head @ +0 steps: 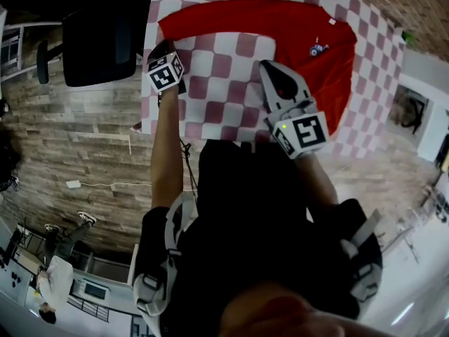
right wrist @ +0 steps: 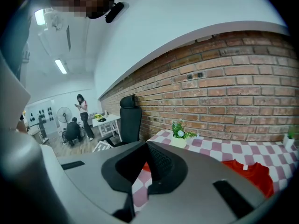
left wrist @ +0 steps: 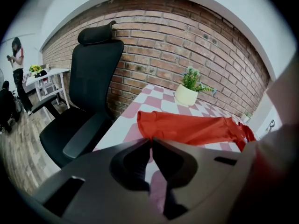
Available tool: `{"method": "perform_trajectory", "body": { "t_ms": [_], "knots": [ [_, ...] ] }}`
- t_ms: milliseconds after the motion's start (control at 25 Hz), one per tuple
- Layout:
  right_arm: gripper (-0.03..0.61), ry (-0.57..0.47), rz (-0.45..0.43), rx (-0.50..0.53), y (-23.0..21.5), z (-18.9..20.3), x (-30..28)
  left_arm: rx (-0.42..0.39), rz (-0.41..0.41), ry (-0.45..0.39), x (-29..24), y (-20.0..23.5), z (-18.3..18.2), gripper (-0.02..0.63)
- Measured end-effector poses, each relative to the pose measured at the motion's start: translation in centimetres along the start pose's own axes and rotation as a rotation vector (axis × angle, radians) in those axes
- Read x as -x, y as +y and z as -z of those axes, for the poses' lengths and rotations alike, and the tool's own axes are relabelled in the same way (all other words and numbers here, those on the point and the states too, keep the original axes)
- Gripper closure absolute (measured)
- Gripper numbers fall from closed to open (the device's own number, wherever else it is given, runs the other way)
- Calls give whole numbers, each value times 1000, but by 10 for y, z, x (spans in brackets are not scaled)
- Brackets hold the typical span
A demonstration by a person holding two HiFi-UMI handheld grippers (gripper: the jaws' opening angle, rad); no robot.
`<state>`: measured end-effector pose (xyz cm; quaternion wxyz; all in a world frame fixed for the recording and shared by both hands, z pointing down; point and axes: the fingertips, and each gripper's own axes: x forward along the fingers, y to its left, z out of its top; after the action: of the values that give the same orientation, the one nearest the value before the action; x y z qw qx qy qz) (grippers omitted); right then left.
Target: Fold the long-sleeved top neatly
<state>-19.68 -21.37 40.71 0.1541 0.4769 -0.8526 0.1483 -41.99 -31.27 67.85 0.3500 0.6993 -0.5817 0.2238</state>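
Here the left tool [left wrist: 150, 140] pinches the red long-sleeved top [head: 238, 16] at its edge on the checkered tabletop [head: 224, 90]; the right tool [right wrist: 145, 146] is clenched empty.

We see soft, matt red cloth in the long-sleeved top [head: 344, 76], a smooth checked tablecloth [head: 221, 69], a rough brick wall [left wrist: 187, 36], and matt grey plastic on the left gripper [left wrist: 152, 138] and right gripper [right wrist: 146, 142].

office: desk chair [left wrist: 88, 101], brick wall [left wrist: 187, 45]
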Motion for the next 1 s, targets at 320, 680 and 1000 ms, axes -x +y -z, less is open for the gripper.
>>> {"method": "perform_trajectory", "body": {
  "t_ms": [320,680,1000],
  "knots": [
    [569,-14,84,-29,-5,7,39,-70,30,-61,21,-15,-23,594],
    [571,-22,217,-70,-21,23,88,-164,83,-112,40,-42,-48,594],
    [569,-50,282,-94,-41,31,129,-266,116,-175,60,-84,-76,594]
  ]
}}
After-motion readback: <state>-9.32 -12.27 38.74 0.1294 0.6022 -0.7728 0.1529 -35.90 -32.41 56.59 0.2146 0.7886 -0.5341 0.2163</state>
